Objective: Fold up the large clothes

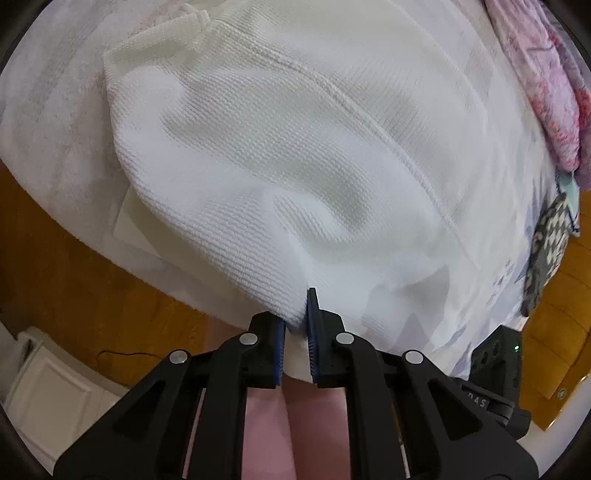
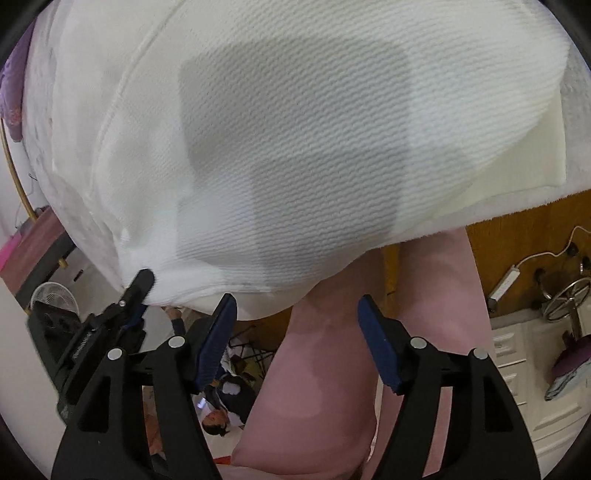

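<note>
Pinching the hem, the other jaws standing wide

Spreading beyond both pairs of fingers, a large white knitted garment [image 1: 295, 147] is lying over a pale bed cover [image 1: 48, 110], its near hem hanging toward the grippers. The left gripper [image 1: 295, 332] is closing on that hem: its blue pads [image 1: 312, 332] are drawn nearly together with a fold of white knit pinched between them, the cloth rising away from the fingertips in a ridge. The right gripper [image 2: 295, 339] is standing with its jaws wide apart and nothing between them; the garment's lower edge is hanging just beyond its left finger, and I cannot tell whether that fingertip is touching the cloth.

The left wrist view is showing the whole spread of the garment, a raised seam [image 1: 369, 110] running diagonally across it ahead of the fingers, a rolled band [image 1: 166, 33] at the far end, and pink patterned bedding [image 1: 535, 74] far off to the right of the fingers. The right wrist view is showing the left gripper from the side [image 2: 136, 291], biting the hem to the left of the right fingers, and a cream sheet [image 2: 524, 147] peeking from under the garment to the right.

Below the fingers in both views, pink trouser legs [image 2: 332, 369] are filling the gap. Wooden floor [image 1: 74, 240] is lying open to the left of the left fingers; to the right of the right fingers are a power strip [image 2: 506, 284] and a chair base [image 2: 569, 295].
</note>
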Motion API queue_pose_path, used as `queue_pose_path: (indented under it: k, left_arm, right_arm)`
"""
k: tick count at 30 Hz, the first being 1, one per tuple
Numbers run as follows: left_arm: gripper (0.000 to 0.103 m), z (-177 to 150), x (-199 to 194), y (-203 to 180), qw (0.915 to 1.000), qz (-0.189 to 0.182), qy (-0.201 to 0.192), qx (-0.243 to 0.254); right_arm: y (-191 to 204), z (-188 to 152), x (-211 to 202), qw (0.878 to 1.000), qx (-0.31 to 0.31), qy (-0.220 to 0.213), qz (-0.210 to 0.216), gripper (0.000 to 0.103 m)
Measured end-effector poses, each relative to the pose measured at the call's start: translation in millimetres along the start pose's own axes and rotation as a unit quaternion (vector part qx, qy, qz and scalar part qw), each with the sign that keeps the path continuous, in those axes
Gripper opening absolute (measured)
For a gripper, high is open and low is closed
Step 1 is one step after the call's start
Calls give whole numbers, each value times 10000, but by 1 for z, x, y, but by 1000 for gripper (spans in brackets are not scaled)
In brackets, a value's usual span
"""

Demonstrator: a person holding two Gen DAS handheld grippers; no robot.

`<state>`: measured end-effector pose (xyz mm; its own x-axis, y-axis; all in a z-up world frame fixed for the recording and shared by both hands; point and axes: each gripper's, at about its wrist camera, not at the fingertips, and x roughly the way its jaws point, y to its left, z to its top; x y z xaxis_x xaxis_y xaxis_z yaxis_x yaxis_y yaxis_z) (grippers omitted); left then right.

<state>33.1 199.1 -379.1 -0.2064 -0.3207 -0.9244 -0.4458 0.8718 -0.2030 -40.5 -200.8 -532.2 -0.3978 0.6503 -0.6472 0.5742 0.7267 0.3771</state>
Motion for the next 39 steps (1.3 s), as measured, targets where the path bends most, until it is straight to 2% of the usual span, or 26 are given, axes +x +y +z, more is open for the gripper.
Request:
queue_pose_path:
  k: [2,4,6,8,10,13,14,16,17,18,19,21,24,25,26,28,29,31,33,34,36,39]
  left_arm:
    - [10,3,-3,-3,9998,-115,61,-146]
    - [10,1,-4,-8,9997,-206,26,-89]
    - [10,1,-9,-11,9995,-274,-115,98]
    - [9,0,-22,-12,9986,-194,-269,407]
    - [8,-3,-26,-22,9975,-92,-353,606]
    - [7,-4,-40,-35,9943,-59,-572,898]
    - [7,-5,-44,-41,9931,-44,-629,994]
    - [6,-6,-55,-58,9884,-25,-813,1286]
    - [6,-7,-59,-66,9860,-35,-889,1408]
    - [6,-8,-63,-74,9840,-10,-965,1500]
    - [6,-9,-65,-80,9819,13,-1044,1582]
    - [6,-10,-73,-87,9767,11,-1211,1771]
    - [6,-9,-74,-91,9728,-24,-1364,1874]
    - [6,-8,-72,-90,9710,11,-1419,1921]
    - [6,-9,-67,-89,9682,152,-1490,2002]
    - [7,-8,-49,-83,9639,498,-1507,2137]
    - [7,-7,-31,-75,9646,627,-1338,2186]
    - [7,-6,6,-55,9736,668,-823,2024]
    - [7,-12,42,-38,9737,1076,-507,1943]
    - [7,-15,50,-34,9723,1140,-479,1983]
    - [8,-17,47,-29,9741,1131,-574,1872]
    - [13,-11,39,-23,9833,974,-492,1457]
  right_arm:
    - [5,-4,3,10000,52,-13,81,65]
    - [8,-1,2,9995,165,-6,279,66]
    - [4,3,3,9982,385,50,454,75]
    - [2,9,6,9958,617,53,681,75]
    - [5,18,5,9883,886,-34,1238,77]
    - [11,33,5,9833,1113,-271,1414,76]
    - [13,37,4,9796,1198,-425,1557,70]
    - [16,44,1,9687,1299,-644,2014,43]
    - [19,48,-3,9603,1318,-770,2336,25]
    - [23,49,-10,9535,1277,-921,2569,18]
    - [28,50,-20,9466,1132,-1131,2800,15]
    - [47,49,-55,9281,417,-1740,3265,11]
    - [65,37,-85,9122,-684,-2129,3433,10]
    - [66,31,-88,9103,-1035,-2194,3353,10]
    - [64,27,-86,9154,-1219,-2212,3135,10]
    - [52,22,-63,9417,-1537,-2067,2162,10]
    - [37,23,-37,9617,-1523,-1806,1391,10]
    - [7,30,7,9831,-1079,-1237,814,13]
    - [-12,35,19,9867,-559,-1222,917,28]
    - [-13,38,20,9883,-459,-1180,855,31]
    - [-6,39,16,9926,-504,-944,570,45]
    - [3,34,3,9940,-657,-790,380,48]
